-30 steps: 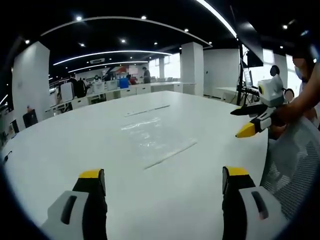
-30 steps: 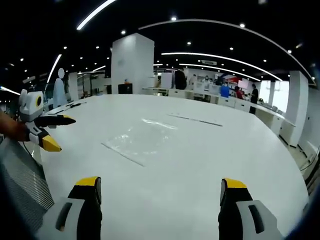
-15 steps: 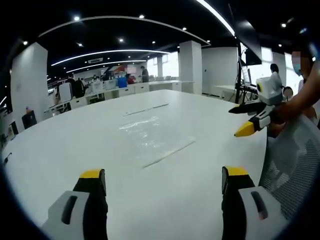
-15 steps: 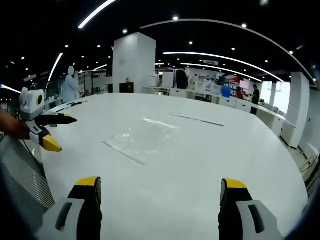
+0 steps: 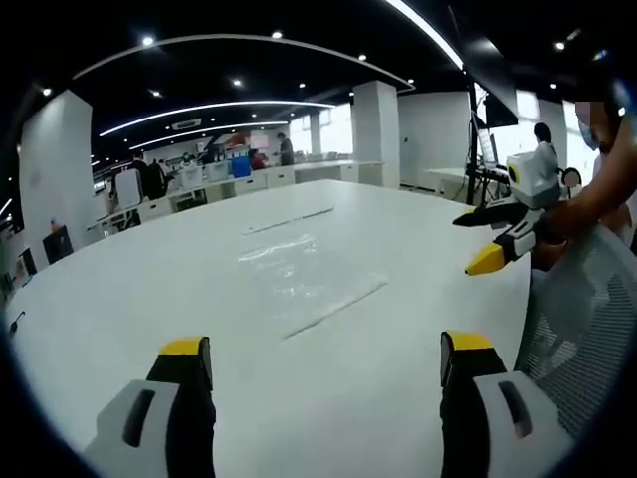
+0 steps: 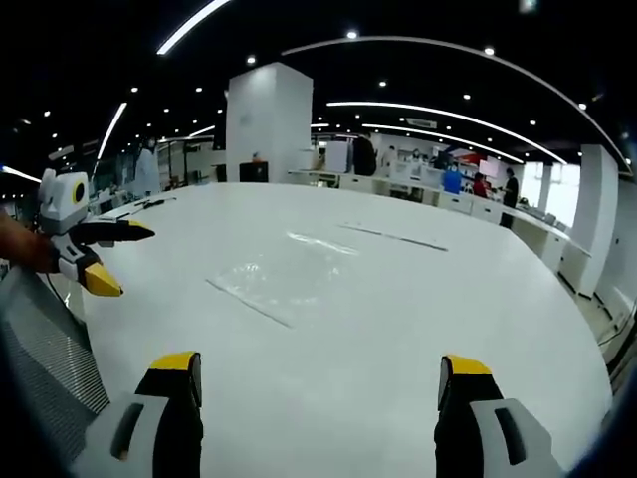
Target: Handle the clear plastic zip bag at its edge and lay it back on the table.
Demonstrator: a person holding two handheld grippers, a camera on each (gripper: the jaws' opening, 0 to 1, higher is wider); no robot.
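The bag (image 5: 304,277) lies flat at frame centre on the table (image 5: 119,299). Both the left gripper (image 5: 323,363) and the right gripper (image 6: 317,378) stand wide open, holding nothing, well short of it. Approach low; pinch only the near zip edge.

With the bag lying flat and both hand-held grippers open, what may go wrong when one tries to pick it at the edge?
1. The clear zip bag lies flat on the white table and is hard to see, so the jaws may close beside its edge.
2. Being flat, it may slide away instead of lifting.
3. The left hand-held gripper and right hand-held gripper both face the bag; they might bump if both reach in.
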